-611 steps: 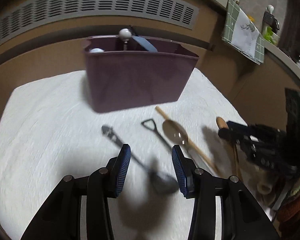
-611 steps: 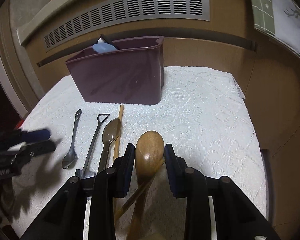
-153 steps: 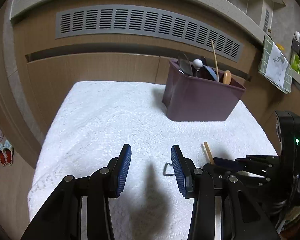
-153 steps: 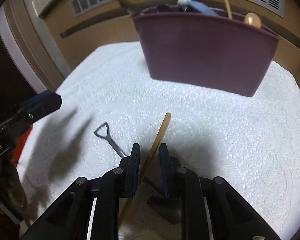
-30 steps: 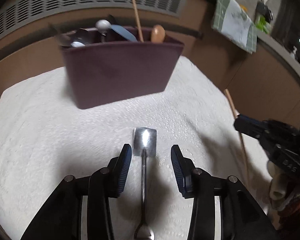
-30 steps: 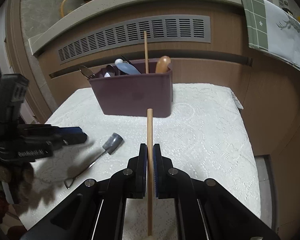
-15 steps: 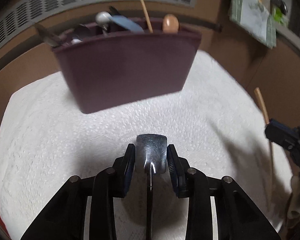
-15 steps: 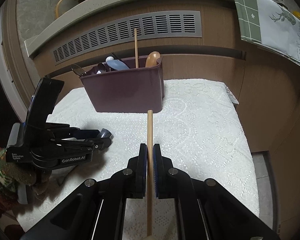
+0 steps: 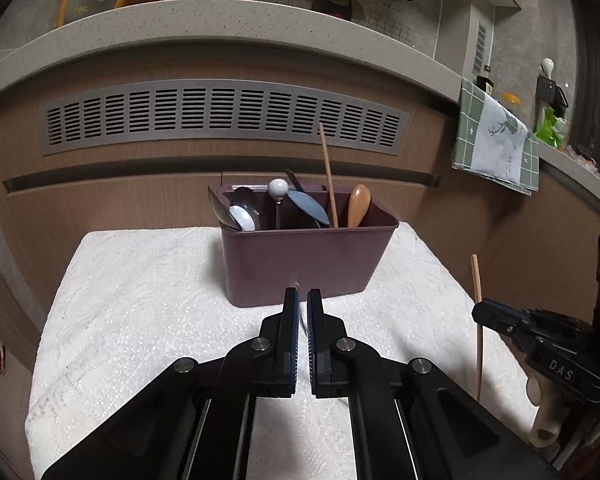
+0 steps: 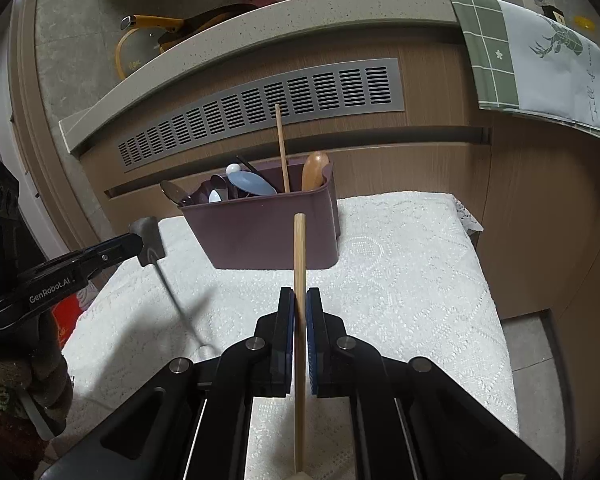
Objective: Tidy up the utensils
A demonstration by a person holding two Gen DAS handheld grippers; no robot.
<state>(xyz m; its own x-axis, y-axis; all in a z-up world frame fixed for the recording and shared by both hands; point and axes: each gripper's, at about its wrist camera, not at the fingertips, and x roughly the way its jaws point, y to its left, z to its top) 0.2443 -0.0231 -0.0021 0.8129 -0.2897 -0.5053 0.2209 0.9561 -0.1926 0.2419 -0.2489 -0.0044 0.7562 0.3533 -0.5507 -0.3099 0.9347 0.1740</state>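
- The left gripper (image 9: 302, 300) has its jaws pressed together on the shovel-shaped metal spoon (image 10: 150, 240); in the right wrist view the flat blade sticks up past the fingertips and the thin handle hangs down over the white lace tablecloth (image 10: 400, 280), clear of it.
- From the left wrist camera the spoon shows only as a thin bright edge between the blue pads (image 9: 292, 320).
- The right gripper (image 10: 299, 300) pinches a wooden chopstick (image 10: 299, 256) near its middle; the stick stands nearly upright, its top end above the fingertips.
- The purple utensil caddy (image 9: 300, 264) stands on the tablecloth towards the far edge, in front of the wooden cabinet with a grey vent grille (image 9: 220, 116).
- Standing in the caddy: a second wooden chopstick (image 9: 327, 172), a wooden spoon (image 9: 359, 204), a blue spoon (image 9: 308, 204), a white-knobbed utensil (image 9: 277, 189) and dark spoons at the left end (image 9: 244, 204).
- Both grippers hang short of the caddy, the left one about in line with its middle.
- A green checked towel (image 9: 496, 148) hangs over the counter edge to the right.
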